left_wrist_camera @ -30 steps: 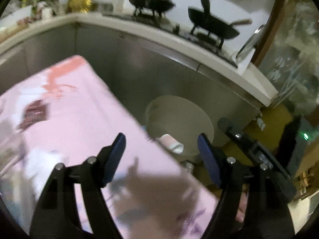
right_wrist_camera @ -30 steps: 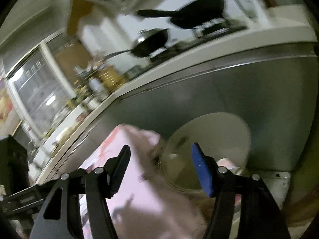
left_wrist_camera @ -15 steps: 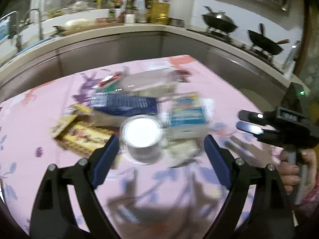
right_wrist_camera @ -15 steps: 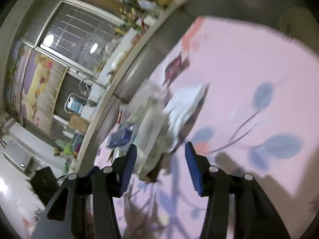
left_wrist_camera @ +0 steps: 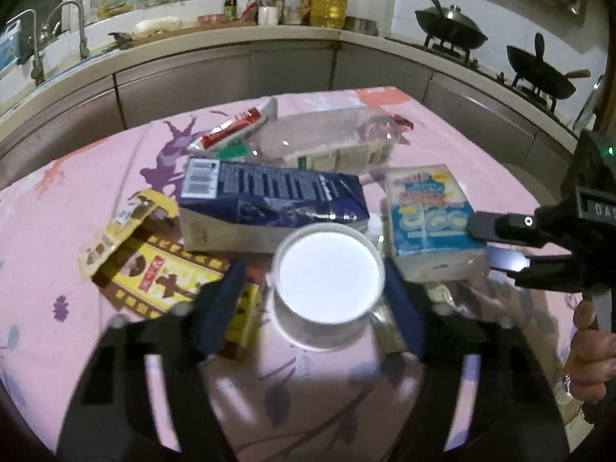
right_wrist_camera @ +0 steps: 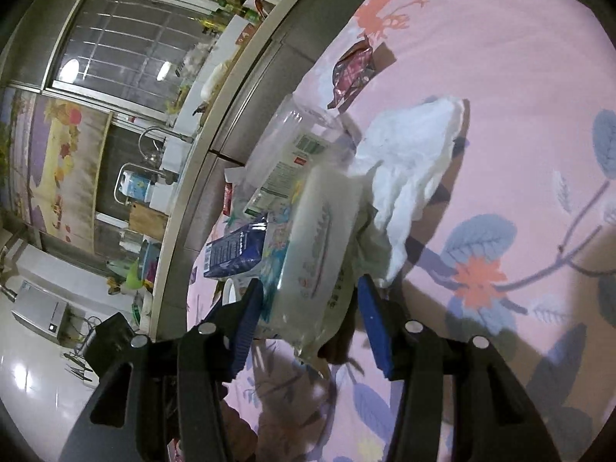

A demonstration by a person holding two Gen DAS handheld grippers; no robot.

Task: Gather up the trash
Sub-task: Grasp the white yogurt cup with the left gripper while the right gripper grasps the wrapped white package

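A: Left wrist view first. The left gripper (left_wrist_camera: pixel 313 296) has its fingers spread apart, one on each side of a white cup (left_wrist_camera: pixel 328 275) standing on the pink tablecloth (left_wrist_camera: pixel 57 238), not pressing it.

B: And just beyond the cup?

A: A dark blue carton (left_wrist_camera: pixel 269 202) lies flat, a yellow box (left_wrist_camera: pixel 154 269) to its left, a tissue pack (left_wrist_camera: pixel 431 219) to its right. Farther back are a clear plastic bag (left_wrist_camera: pixel 331 140) and a red-and-white wrapper (left_wrist_camera: pixel 235 131).

B: The right gripper?

A: The right gripper (right_wrist_camera: pixel 310 313) is open too, its blue pads flanking the near end of the tissue pack (right_wrist_camera: pixel 319 246); whether they touch it, I cannot tell. Beyond lies crumpled white tissue (right_wrist_camera: pixel 415 158), then a dark red wrapper (right_wrist_camera: pixel 352 73) near the table's far edge.
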